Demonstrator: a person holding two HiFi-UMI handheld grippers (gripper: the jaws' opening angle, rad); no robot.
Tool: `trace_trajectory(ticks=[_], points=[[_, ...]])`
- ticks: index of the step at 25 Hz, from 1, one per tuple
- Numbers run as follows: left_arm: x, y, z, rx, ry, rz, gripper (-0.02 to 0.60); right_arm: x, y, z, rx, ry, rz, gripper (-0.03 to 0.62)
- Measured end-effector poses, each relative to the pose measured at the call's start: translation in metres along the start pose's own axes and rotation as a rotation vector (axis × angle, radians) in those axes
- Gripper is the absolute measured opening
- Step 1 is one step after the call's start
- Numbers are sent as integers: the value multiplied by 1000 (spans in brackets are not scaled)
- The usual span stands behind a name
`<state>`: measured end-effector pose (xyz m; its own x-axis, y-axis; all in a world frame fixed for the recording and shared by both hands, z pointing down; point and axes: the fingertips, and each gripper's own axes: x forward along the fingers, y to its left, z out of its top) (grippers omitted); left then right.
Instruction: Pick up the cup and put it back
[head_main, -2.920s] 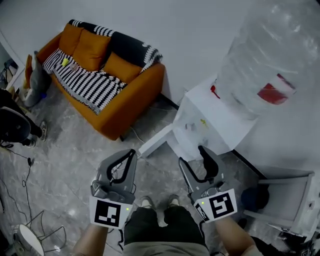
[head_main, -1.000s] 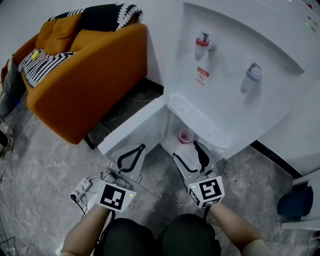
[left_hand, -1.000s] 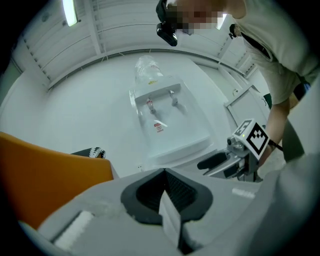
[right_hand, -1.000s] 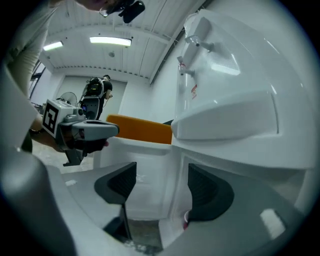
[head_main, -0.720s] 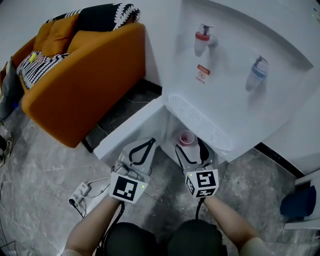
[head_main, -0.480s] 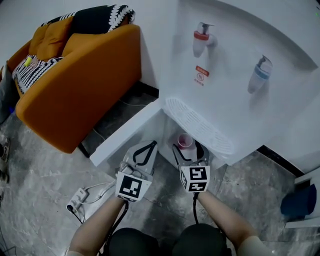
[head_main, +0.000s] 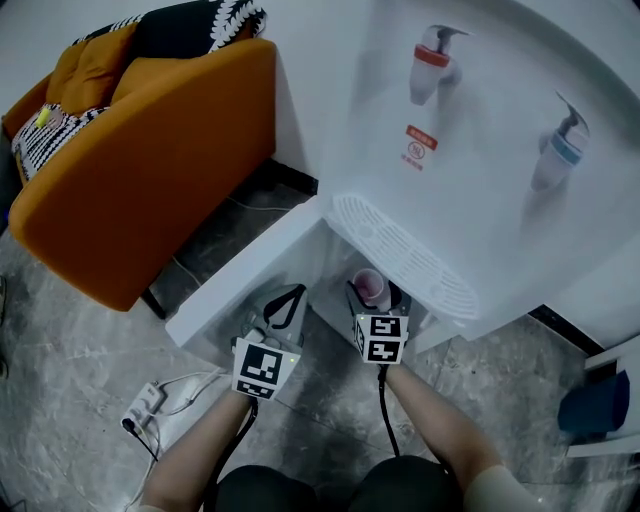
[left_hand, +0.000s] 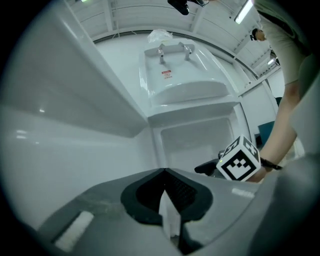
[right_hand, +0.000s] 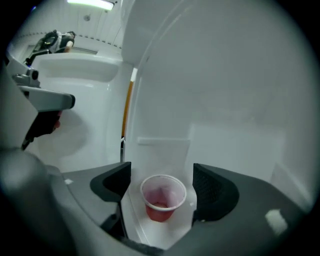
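A small translucent pink cup (head_main: 368, 287) stands upright on the white floor of the water dispenser's lower compartment (head_main: 335, 262). My right gripper (head_main: 375, 294) reaches into that compartment. In the right gripper view its jaws have just been opening and now stand wide on either side of the cup (right_hand: 162, 197), with a gap on both sides of the rim. My right gripper (right_hand: 162, 186) holds nothing. My left gripper (head_main: 284, 302) hovers just left of it at the compartment's mouth. In the left gripper view my left gripper (left_hand: 165, 173) has its tips together and nothing between them.
The compartment's white door (head_main: 235, 285) hangs open to the left. Above are the drip grille (head_main: 400, 255), a red tap (head_main: 432, 62) and a blue tap (head_main: 560, 150). An orange sofa (head_main: 130, 150) stands at the left, and a power strip (head_main: 140, 408) lies on the grey floor.
Both grippers have sunk and moved forward to the lower compartment. The right gripper's jaws have spread and now flank the cup. The left gripper has stayed shut.
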<state>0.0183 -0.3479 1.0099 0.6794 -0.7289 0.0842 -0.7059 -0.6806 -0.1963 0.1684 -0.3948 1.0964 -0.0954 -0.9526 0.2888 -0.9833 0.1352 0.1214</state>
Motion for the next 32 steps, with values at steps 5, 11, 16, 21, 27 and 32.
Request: trace_trajectory(ticks=[5,11,16,21,27,32], points=[[2,-2,-17,-23,32,-12,2,15,-7,-29,52,86,0,390],[2,-9,-26,-2,58,-40,2,22,0,-44,3,124,23,383],[-1,-9,-32,-1,75,-43,2,21,0,-44,14,132,34,351],[-10,-9,-27,-8,80,-44,2,10,12,-38,29,128,69,350],[-25,-19,4,-14,85,-63,2,-22,39,-11,-7,126,147,347],[-48,-9,43,-19,108,-1,2,-59,59,21,9,155,205,347]])
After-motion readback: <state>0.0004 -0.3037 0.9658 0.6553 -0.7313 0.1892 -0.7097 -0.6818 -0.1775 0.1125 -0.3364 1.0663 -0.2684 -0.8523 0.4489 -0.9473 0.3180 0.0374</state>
